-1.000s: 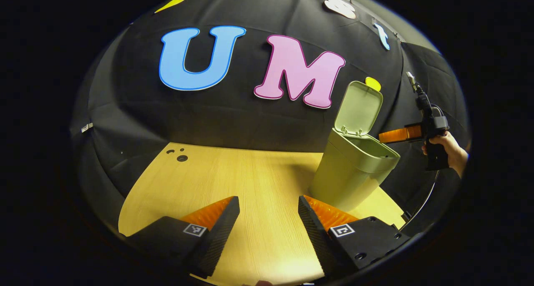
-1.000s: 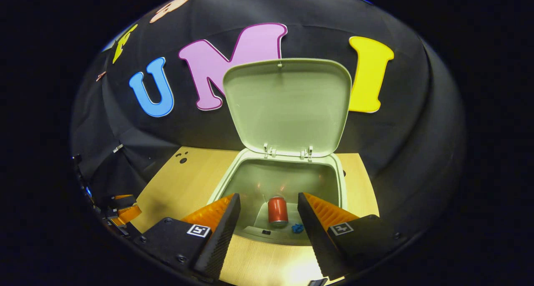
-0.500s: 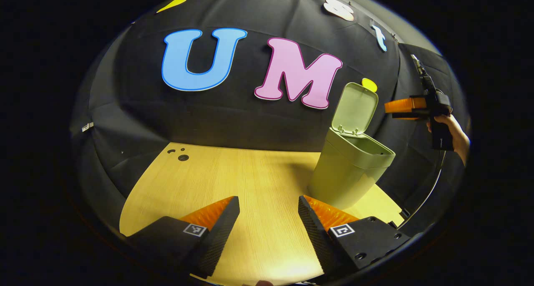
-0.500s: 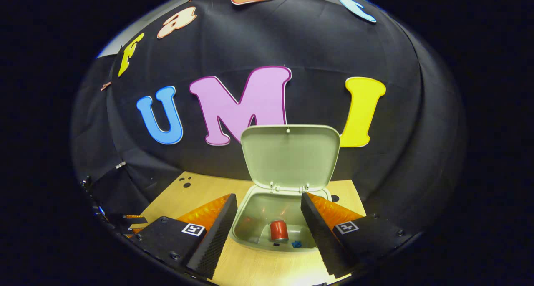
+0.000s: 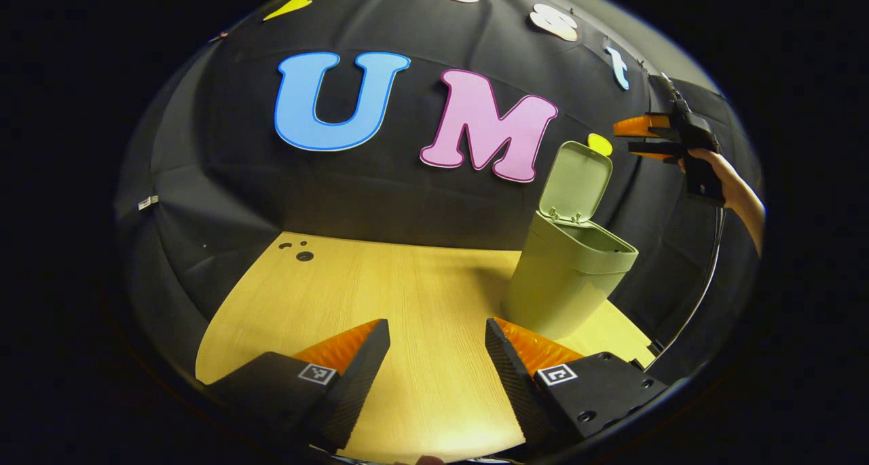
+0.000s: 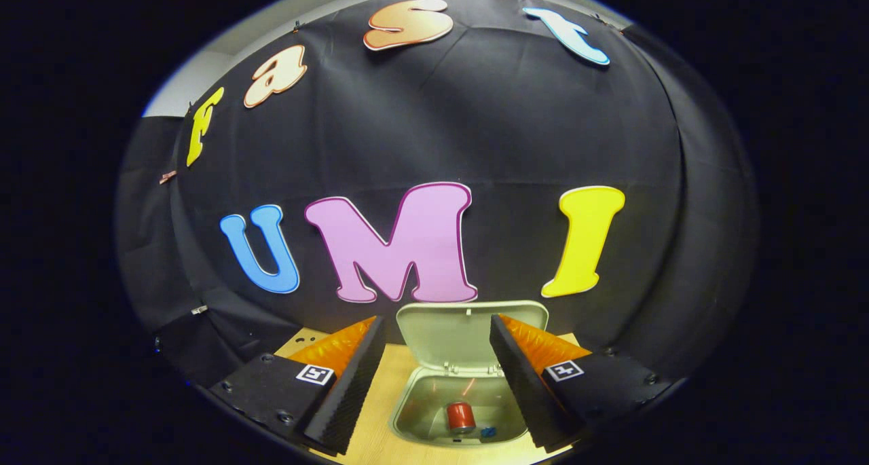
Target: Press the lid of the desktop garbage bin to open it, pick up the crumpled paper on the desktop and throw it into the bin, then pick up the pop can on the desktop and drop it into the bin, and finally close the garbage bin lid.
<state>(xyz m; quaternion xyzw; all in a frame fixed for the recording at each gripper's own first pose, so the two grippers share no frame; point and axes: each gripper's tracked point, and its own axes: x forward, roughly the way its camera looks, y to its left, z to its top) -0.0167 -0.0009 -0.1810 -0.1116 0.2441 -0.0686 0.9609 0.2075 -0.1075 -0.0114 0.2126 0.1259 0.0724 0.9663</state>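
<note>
With the pop can and a small blue scrap beside it lying at the bottom of the green garbage bin, the lid stands upright on its far hinge, leaving only the closing step, by the look of things. The right gripper hangs high above the bin and on its near side, jaws spread apart and holding nothing; in the right gripper view the open mouth of the bin and the raised lid sit between its two fingers, straight ahead and below. In the left gripper view the same tool, held in a hand, hovers level with the lid's top edge, just to its right and clear of it. The left gripper, also spread and empty, stays low over the wooden desktop, with the bin ahead and to its right. The right gripper appears the nearer to the lid's upper edge; shutting it would likely mean coming over that edge and pushing it forward and down toward the near rim, since the hinge lies along the far side.
</note>
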